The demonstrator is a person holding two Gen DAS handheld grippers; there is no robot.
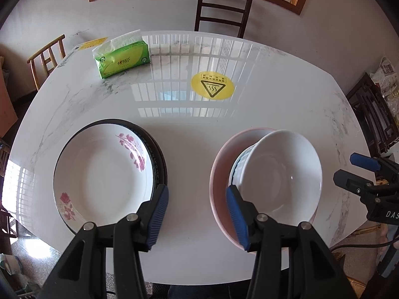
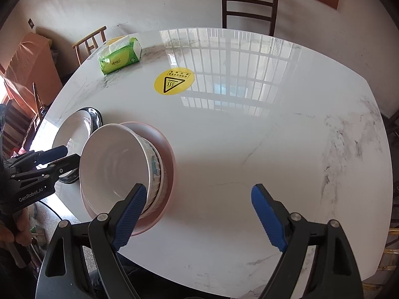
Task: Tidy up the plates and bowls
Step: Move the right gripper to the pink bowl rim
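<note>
A white plate with pink flowers (image 1: 104, 174) lies on top of dark-rimmed plates at the table's near left. To its right a white bowl (image 1: 279, 172) sits tilted in a blue-patterned bowl (image 2: 155, 174), both on a pink dish (image 1: 219, 174). My left gripper (image 1: 198, 215) hangs open over the bare table between the two stacks, with nothing between its fingers. My right gripper (image 2: 199, 215) is open wide and empty, just right of the bowl stack (image 2: 117, 164). Its left finger (image 2: 132, 214) overlaps the pink dish's rim in the right wrist view. Each gripper shows in the other's view: right gripper (image 1: 349, 168), left gripper (image 2: 71, 154).
A green tissue pack (image 1: 122, 57) stands at the far left of the white marble table (image 1: 189, 129). A round yellow heat-warning sticker (image 1: 212, 86) marks the middle. A dark chair (image 1: 222, 12) stands behind the table and a wooden one (image 1: 47, 57) at the left. A hand (image 2: 10, 234) holds the left gripper.
</note>
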